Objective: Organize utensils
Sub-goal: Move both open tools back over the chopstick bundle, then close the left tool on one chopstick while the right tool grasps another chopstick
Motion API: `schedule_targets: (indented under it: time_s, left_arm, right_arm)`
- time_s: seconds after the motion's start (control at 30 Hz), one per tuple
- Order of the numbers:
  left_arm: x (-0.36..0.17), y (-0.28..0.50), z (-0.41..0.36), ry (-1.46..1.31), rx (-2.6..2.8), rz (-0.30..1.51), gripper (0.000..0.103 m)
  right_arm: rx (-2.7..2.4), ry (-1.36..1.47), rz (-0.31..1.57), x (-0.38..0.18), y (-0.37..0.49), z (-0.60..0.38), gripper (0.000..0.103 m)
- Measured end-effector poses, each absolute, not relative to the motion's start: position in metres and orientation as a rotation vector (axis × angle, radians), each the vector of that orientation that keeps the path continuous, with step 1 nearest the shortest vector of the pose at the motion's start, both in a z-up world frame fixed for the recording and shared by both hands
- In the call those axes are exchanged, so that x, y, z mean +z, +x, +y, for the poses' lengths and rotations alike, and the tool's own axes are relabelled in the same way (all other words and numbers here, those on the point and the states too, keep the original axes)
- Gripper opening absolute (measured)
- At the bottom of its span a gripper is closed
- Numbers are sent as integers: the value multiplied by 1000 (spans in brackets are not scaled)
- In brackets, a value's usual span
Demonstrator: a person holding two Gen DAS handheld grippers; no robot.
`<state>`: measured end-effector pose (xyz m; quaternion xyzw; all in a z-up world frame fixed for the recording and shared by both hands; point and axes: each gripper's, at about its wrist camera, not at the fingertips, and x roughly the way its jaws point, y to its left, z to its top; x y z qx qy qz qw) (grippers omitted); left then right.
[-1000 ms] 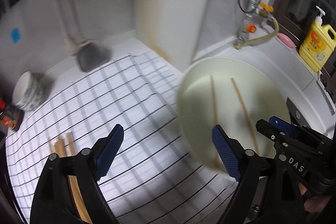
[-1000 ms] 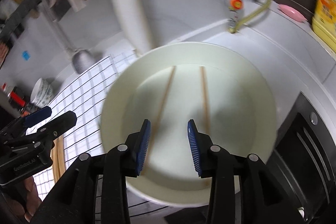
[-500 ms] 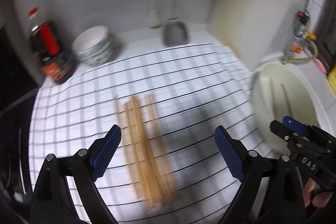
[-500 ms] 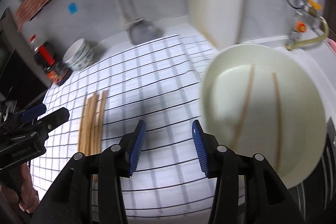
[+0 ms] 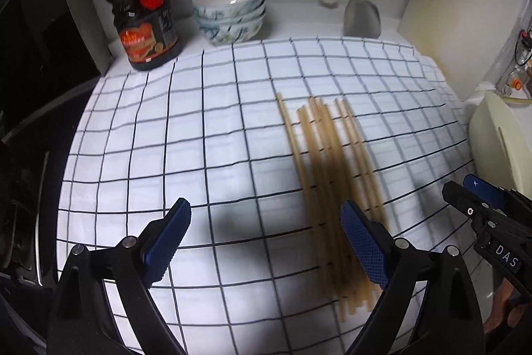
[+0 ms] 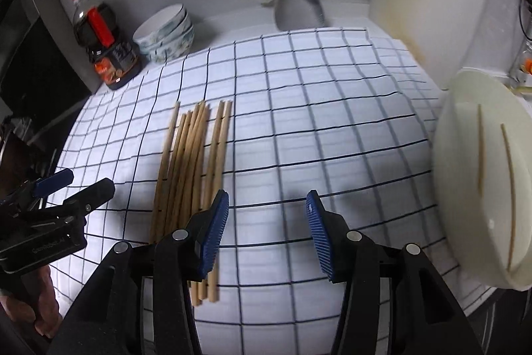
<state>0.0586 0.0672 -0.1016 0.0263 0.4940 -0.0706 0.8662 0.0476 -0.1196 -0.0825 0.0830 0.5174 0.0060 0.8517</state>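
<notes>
Wooden chopsticks (image 5: 327,185) lie bundled lengthwise on the checked cloth (image 5: 186,135) that covers the desk, a little right of its middle and running from the near edge toward the back wall; two more chopsticks (image 6: 492,162) sit in the cream basin (image 6: 465,128) at the desk's right edge. We have both tongs empty: the left tongs (image 5: 266,242) gape wide with the bundle just under their right finger, and the right tongs (image 6: 267,230) are opening, with only bare cloth between the fingers and the bundle beside their left finger. We judge the step to be gathering the loose sticks. To do it well we should straddle the bundle across its width near the middle, come down square to the cloth, and close slowly so none roll out. The bowls (image 5: 229,14) and sauce bottle (image 5: 141,2) at the back left corner stand well clear.
</notes>
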Motion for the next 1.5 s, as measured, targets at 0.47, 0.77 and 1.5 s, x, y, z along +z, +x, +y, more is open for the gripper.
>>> schedule_targets:
  time_s: [0.47,0.77,1.5]
  left_arm:
    - [-137,63,74,25,-130,1035,90]
    - [-146,64,72,10,-98,1035,90]
    - [-155,74,60,35,-92,1032,90]
  right_arm:
    - [47,134,1105,-120,68,-94,47]
    - [67,83,1108,-133,73,-88,47]
    - [45,22,1098,-138,64,-98,7]
